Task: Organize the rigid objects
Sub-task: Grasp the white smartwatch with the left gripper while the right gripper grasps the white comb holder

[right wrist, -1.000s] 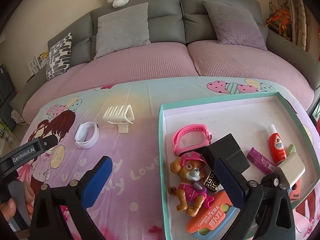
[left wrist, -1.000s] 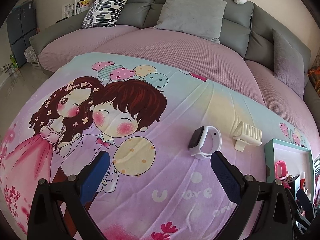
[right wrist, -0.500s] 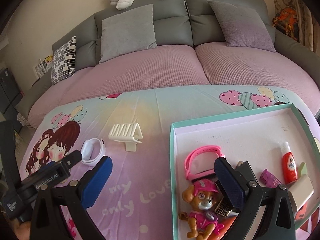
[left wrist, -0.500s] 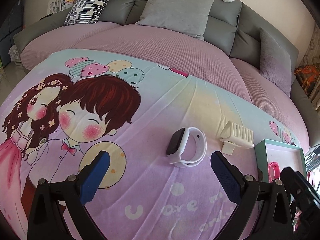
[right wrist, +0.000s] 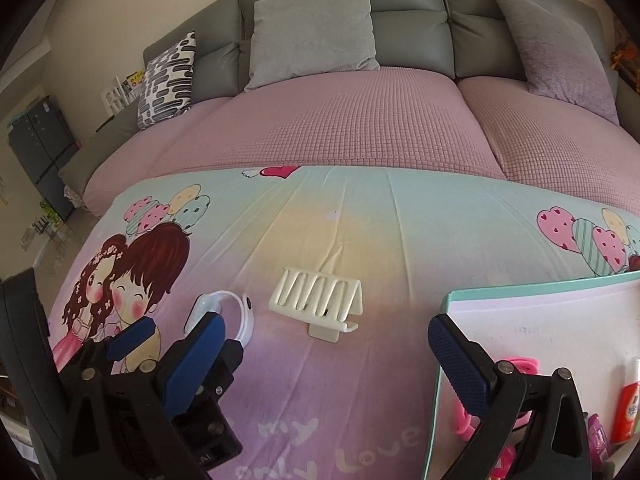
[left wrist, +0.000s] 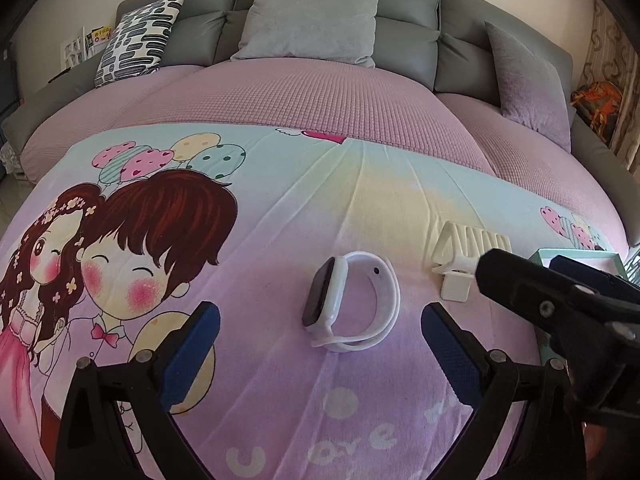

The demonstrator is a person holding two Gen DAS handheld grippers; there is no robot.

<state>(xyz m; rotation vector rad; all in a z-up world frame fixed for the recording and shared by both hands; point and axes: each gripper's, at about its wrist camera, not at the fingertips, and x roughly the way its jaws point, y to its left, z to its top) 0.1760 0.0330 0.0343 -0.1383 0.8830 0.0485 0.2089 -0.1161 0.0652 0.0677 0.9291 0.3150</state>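
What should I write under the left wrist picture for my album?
Open left gripper lined up on a white smartwatch lying on the cartoon blanket, a cream phone stand beside it.

Watch (left wrist: 352,304) on blanket (left wrist: 280,216), clip (left wrist: 464,256) to its right, tray (right wrist: 540,320) farther right, sofa (left wrist: 320,92) behind

Ahead of the left tool (left wrist: 320,344), between its textured blue rubbery pads (left wrist: 192,356), lies a white smartwatch (left wrist: 352,304) with a smooth matt silicone-looking band and a glossy dark face. Just right of it, the cream hair claw (left wrist: 464,256) looks like hard, faintly shiny plastic. Both rest on a soft printed cloth sheet (left wrist: 280,208), lightly creased. Beyond, the sofa cover (right wrist: 360,120) is waffle-textured fabric. The right tool (right wrist: 328,356) has matt black plastic arms.
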